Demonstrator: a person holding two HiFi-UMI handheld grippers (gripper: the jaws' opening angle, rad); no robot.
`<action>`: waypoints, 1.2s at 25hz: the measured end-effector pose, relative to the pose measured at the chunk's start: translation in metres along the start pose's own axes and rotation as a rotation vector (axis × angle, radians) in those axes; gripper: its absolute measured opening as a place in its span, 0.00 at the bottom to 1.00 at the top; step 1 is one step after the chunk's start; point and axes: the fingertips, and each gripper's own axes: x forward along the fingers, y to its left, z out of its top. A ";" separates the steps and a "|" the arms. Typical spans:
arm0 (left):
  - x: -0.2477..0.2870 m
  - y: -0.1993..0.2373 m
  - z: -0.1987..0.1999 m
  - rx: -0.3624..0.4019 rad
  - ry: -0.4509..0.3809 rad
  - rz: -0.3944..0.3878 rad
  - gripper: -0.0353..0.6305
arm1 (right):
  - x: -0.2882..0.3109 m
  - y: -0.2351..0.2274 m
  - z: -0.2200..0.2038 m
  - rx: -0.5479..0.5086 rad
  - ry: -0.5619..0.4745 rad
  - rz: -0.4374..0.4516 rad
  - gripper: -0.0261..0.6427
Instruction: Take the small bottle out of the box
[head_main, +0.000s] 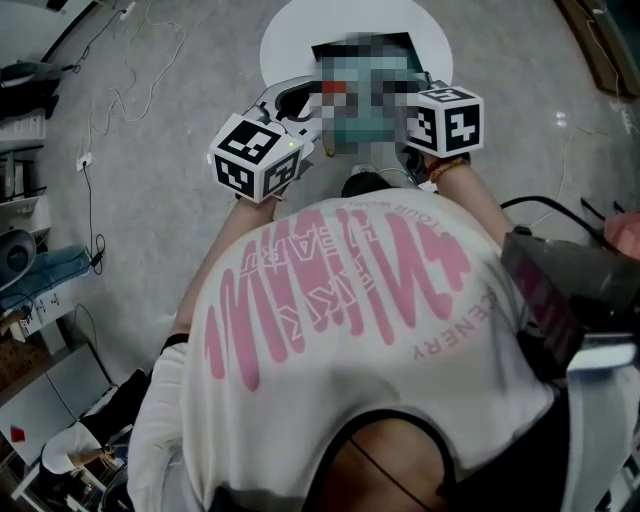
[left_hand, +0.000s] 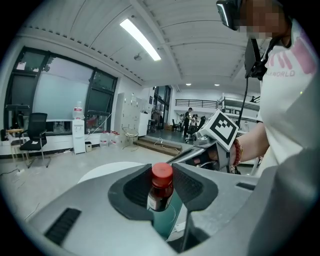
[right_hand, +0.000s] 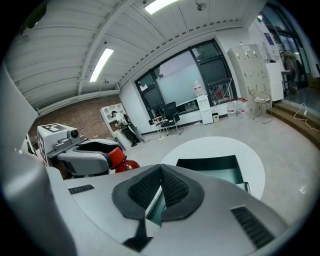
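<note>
Nearest, in left gripper view: left claw (left_hand: 162, 171) clenched on bottle (left_hand: 160, 195), one pad against each side. Red cap up, dark body, pale label, upright. Held in the air, out of box, a strip of teal box lining just below.

Same hold from right gripper view: bottle at far left, in that claw, left of bench edge.

Right claw (right_hand: 161, 179) clenched on nothing. Tips touching, narrow gap between pads lower down, teal of box visible through it. Aimed toward box.

In left gripper view, right hand (left_hand: 220, 156) on its gripper, bead bracelet (left_hand: 234, 152) at wrist, marker cube above.

Head view: two marker cubes side by side ahead of white shirt (head_main: 340, 300) with pink print. Left cube (head_main: 258, 155), right cube (head_main: 447, 118). Claw tips there lost under a mosaic patch.

Next out: box (right_hand: 207, 161), top open, dark walls, teal inside, on round white bench (right_hand: 255, 167), just beyond right claw.

Beyond: grey floor (head_main: 150, 110) with loose cables. Office chair (left_hand: 34, 137) and water dispenser (left_hand: 78, 131) by dark-framed windows. Strip lights (left_hand: 140, 32) on ribbed ceiling. People (left_hand: 189, 119) far back in room, too small for detail.
</note>
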 end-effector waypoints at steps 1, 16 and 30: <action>-0.005 -0.004 -0.001 0.000 -0.004 0.000 0.25 | -0.004 0.003 -0.003 0.001 -0.002 -0.006 0.05; -0.059 -0.078 -0.015 0.033 -0.034 -0.064 0.25 | -0.068 0.061 -0.063 0.044 -0.028 -0.066 0.05; -0.071 -0.140 -0.027 0.014 -0.051 -0.101 0.25 | -0.118 0.078 -0.116 0.061 0.003 -0.094 0.05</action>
